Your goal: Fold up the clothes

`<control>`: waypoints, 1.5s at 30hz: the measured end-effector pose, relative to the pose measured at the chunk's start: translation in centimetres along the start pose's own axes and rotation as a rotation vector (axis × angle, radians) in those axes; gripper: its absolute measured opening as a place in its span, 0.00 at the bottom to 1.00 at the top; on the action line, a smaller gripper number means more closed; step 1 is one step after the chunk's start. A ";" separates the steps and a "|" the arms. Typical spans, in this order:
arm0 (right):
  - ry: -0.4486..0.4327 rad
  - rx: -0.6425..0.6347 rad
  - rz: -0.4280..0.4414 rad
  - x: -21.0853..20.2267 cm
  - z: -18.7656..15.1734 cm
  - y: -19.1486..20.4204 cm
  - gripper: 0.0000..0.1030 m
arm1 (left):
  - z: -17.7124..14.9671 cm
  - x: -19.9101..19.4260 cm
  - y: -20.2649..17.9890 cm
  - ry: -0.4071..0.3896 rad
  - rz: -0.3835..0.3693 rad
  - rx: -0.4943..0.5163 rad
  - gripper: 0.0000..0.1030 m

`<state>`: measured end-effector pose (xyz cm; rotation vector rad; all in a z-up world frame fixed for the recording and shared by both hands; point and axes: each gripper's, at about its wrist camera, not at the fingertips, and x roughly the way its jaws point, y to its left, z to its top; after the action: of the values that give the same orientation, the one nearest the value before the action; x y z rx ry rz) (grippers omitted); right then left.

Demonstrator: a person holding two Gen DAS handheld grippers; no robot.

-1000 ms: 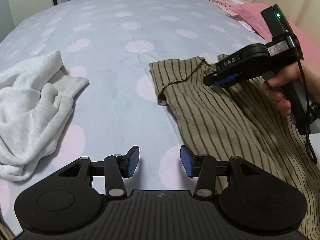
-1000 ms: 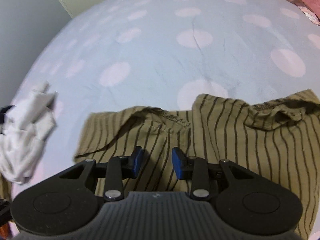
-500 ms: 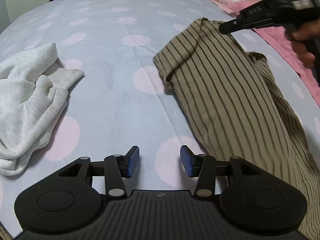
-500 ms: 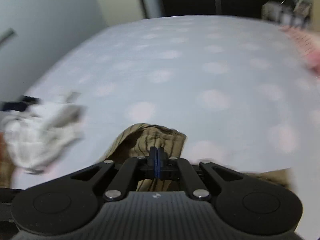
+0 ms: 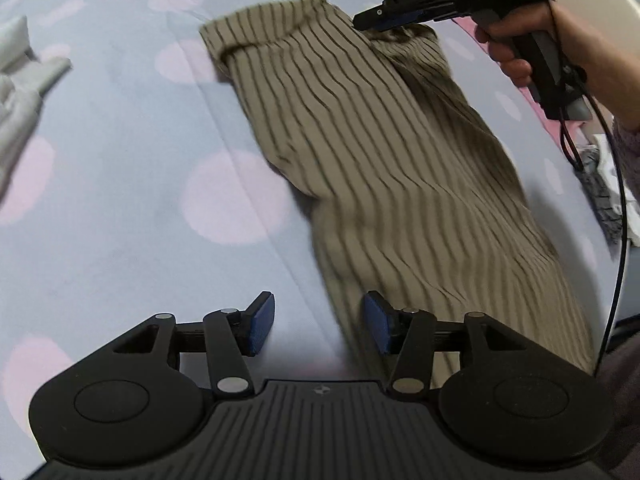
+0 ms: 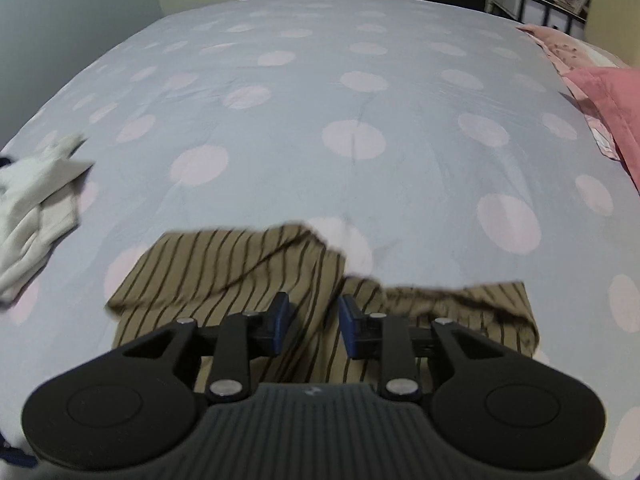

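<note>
In the left wrist view, the left hand-held gripper (image 5: 316, 324) is hanging released over the bed (image 5: 120, 200), at the near left edge of the striped garment (image 5: 380, 152). In the right wrist view, the right hand-held gripper (image 6: 313, 326) has just been opening, released above the garment; the fold may be sliding apart.

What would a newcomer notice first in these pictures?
The brown striped garment stands out first, stretched across the dotted bedsheet. The right gripper hovers open above its far end. A white garment lies crumpled at the left edge, and a pink pillow at the right.
</note>
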<state>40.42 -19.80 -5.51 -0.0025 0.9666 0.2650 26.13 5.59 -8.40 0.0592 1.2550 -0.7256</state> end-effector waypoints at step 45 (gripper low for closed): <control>0.267 0.368 0.295 -22.4 -40.4 -2.2 0.08 | -23.0 -3.0 -11.1 -0.026 0.017 -0.314 0.04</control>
<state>-3.98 -31.76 -10.66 0.4544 1.2720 0.3599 0.61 8.08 -9.79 -0.1957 1.3290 -0.5059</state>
